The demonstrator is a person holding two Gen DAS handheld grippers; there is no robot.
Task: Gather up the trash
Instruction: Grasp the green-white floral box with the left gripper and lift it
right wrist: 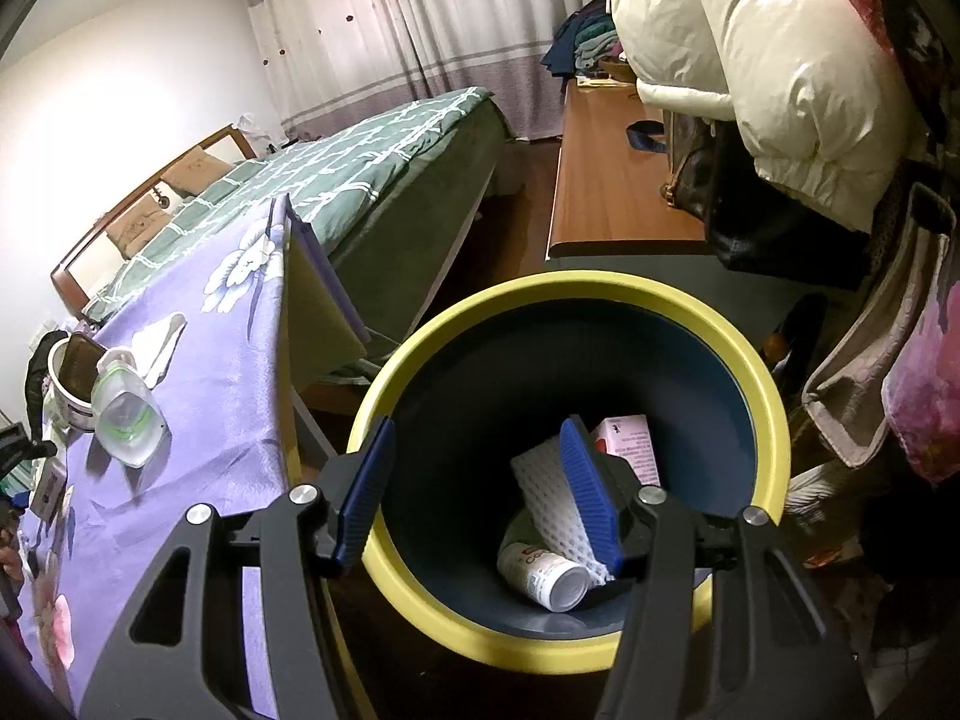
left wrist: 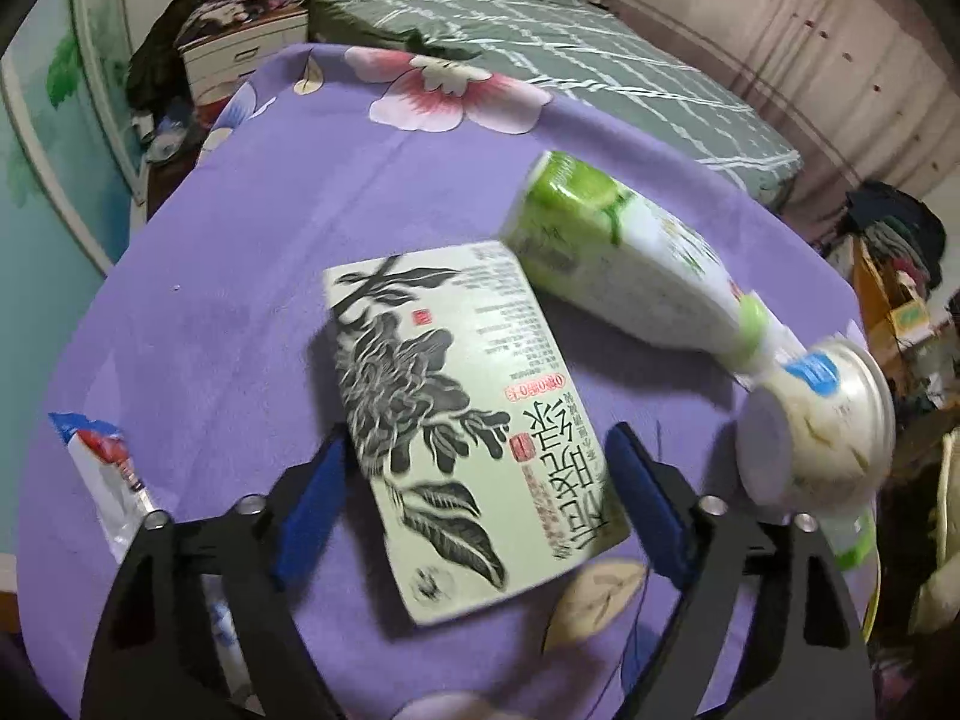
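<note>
In the left wrist view a pale green drink carton [left wrist: 456, 414] with black ink flowers lies flat on the purple floral tablecloth [left wrist: 228, 276]. My left gripper [left wrist: 477, 495] is open, its blue pads on either side of the carton's near end. A green-and-white bottle [left wrist: 624, 264] lies behind the carton, and a white cup [left wrist: 822, 420] lies at the right edge. In the right wrist view my right gripper [right wrist: 480, 492] is open and empty above the yellow-rimmed bin [right wrist: 762, 372], which holds a white foam net [right wrist: 546, 480], a pink box [right wrist: 630, 438] and a small white bottle [right wrist: 546, 576].
A blue-and-white wrapper [left wrist: 108, 474] lies at the table's left edge. A bed with a green checked cover [left wrist: 540, 42] stands behind the table. In the right wrist view a clear plastic bottle [right wrist: 126, 414] and a white bowl [right wrist: 66, 378] rest on the table, and a wooden desk [right wrist: 612, 180] stands beyond the bin.
</note>
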